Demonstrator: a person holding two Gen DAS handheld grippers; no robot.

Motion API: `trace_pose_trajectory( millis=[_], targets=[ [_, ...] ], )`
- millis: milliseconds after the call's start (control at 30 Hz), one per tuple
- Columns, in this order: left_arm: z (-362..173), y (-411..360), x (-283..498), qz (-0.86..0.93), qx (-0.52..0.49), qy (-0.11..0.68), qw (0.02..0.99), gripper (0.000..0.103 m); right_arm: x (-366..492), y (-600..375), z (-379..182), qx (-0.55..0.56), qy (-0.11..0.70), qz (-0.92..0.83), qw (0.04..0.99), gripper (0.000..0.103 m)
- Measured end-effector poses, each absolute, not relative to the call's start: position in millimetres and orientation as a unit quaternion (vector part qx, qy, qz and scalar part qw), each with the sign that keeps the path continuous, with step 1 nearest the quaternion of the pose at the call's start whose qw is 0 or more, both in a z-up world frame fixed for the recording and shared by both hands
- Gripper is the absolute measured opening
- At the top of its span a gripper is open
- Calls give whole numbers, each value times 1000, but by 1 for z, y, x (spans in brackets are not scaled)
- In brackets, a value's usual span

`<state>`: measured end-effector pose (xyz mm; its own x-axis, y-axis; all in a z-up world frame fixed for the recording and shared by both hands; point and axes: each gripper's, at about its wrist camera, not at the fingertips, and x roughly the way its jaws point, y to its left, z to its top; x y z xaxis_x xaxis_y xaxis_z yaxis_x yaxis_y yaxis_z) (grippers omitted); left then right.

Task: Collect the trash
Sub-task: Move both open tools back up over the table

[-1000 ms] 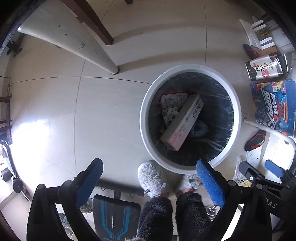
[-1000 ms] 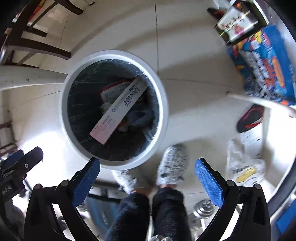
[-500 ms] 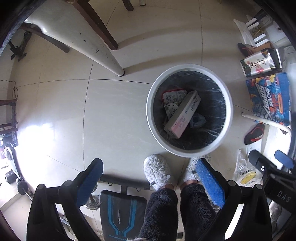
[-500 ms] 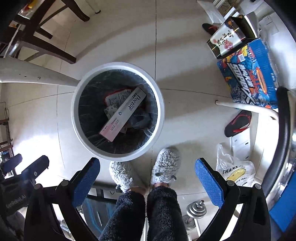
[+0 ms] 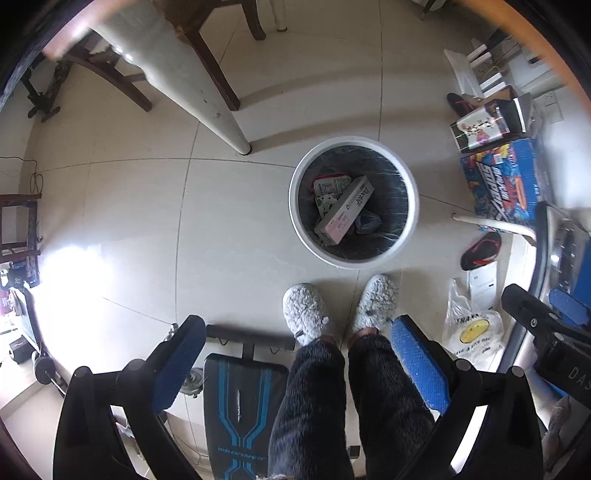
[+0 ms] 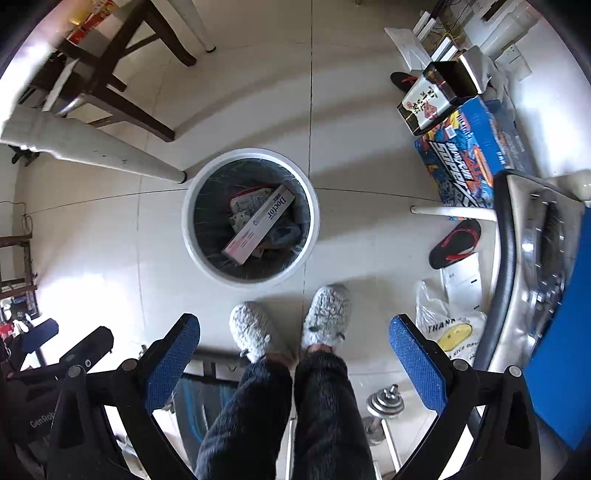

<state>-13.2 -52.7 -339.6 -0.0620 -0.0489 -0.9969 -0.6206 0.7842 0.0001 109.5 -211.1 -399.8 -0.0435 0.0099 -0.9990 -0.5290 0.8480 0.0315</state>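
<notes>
A round white trash bin (image 5: pixel 300 225) (image 6: pixel 190 243) with a dark liner stands on the tiled floor. Inside it lies a long white-and-pink box (image 5: pixel 345 211) (image 6: pixel 262 227) over a red-edged packet (image 5: pixel 328 184) (image 6: pixel 245 199) and a crumpled bluish wrapper (image 5: pixel 367 223). My left gripper (image 5: pixel 299 360) hangs open high above the floor, nothing between its blue pads (image 5: pixel 419 363). My right gripper (image 6: pixel 295 360) is likewise open and empty, well above the bin. Each gripper's side shows at the edge of the other's view.
A person's fuzzy grey slippers (image 5: pixel 306 315) (image 6: pixel 327 310) stand just in front of the bin. White table leg (image 5: pixel 207 107), dark chair legs (image 6: pixel 144 33), blue carton (image 5: pixel 508 181) (image 6: pixel 465 155), black-and-red sandal (image 6: pixel 454 243), plastic bag (image 5: pixel 472 328), weight bench (image 5: pixel 240 398) and dumbbell (image 6: pixel 386 404) ring the floor.
Both grippers have risen steadily away from the bin, which now looks much smaller. The bin's contents lie as before, and both grippers stay open.
</notes>
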Motion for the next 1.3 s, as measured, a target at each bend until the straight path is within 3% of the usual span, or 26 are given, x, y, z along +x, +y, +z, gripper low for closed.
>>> trace_pose_trajectory(
  millis=[500,733,1067,1300],
  targets=[
    [-170,-58,-29,237,-218,651,687,103,74,-233,-197,-150,675,238,682,103],
    [-71,-39,26,280,-164,571,754,103,100,-231,-105,-77,651,252,712,103],
    [-12,4,200,293,-146,541,775,103,245,-232,-25,21,619,211,756,103],
    [-21,27,321,308,-157,565,749,103,400,-230,-47,37,642,143,752,103]
  ],
)
